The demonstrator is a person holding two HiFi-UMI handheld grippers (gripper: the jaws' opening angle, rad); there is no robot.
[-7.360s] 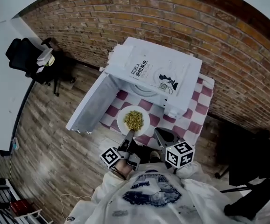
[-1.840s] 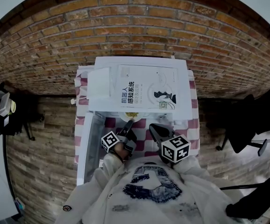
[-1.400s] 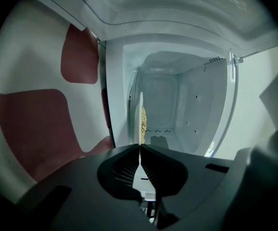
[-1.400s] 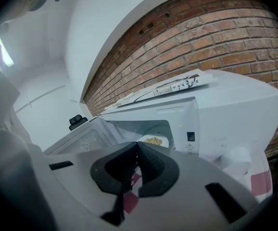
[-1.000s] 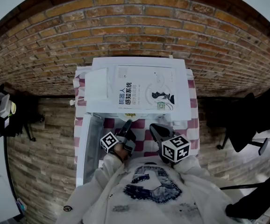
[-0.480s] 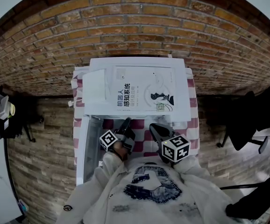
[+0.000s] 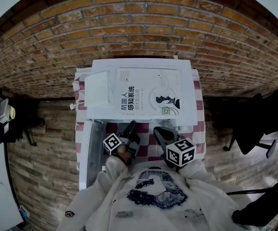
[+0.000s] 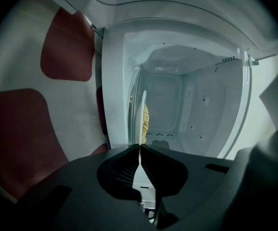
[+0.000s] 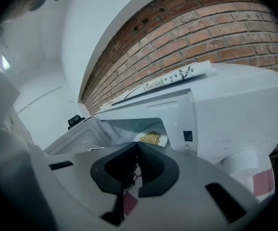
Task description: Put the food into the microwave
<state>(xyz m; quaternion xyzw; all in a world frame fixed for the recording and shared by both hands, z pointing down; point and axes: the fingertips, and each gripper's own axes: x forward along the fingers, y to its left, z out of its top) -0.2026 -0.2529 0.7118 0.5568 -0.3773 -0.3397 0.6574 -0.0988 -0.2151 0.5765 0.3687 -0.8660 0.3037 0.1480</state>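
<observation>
A white microwave (image 7: pixel 190 100) stands on a red-and-white checked cloth, its door (image 7: pixel 88 153) swung open to the left. In the left gripper view a white plate (image 8: pixel 142 112) shows edge-on inside the cavity (image 8: pixel 196 95), with yellowish-green food (image 8: pixel 145 121) on it. My left gripper (image 8: pixel 140 147) is shut on the plate's near rim. In the head view the left gripper (image 7: pixel 131 125) reaches under the microwave's top, which hides the plate. My right gripper (image 9: pixel 138 146) is shut on nothing; in the head view the right gripper (image 7: pixel 157 130) sits in front of the microwave. Its view shows the food (image 9: pixel 151 138) inside.
A book (image 7: pixel 151 93) and a white flat item (image 7: pixel 98 88) lie on top of the microwave. A brick wall (image 7: pixel 139 28) rises behind it. The checked cloth (image 7: pixel 199 129) covers a small table. Wooden floor lies around, with a black chair (image 7: pixel 254 124) at the right.
Over the last two seconds the left gripper has pushed the plate forward into the microwave, so the plate has gone out of the head view. The right gripper has hardly moved.
</observation>
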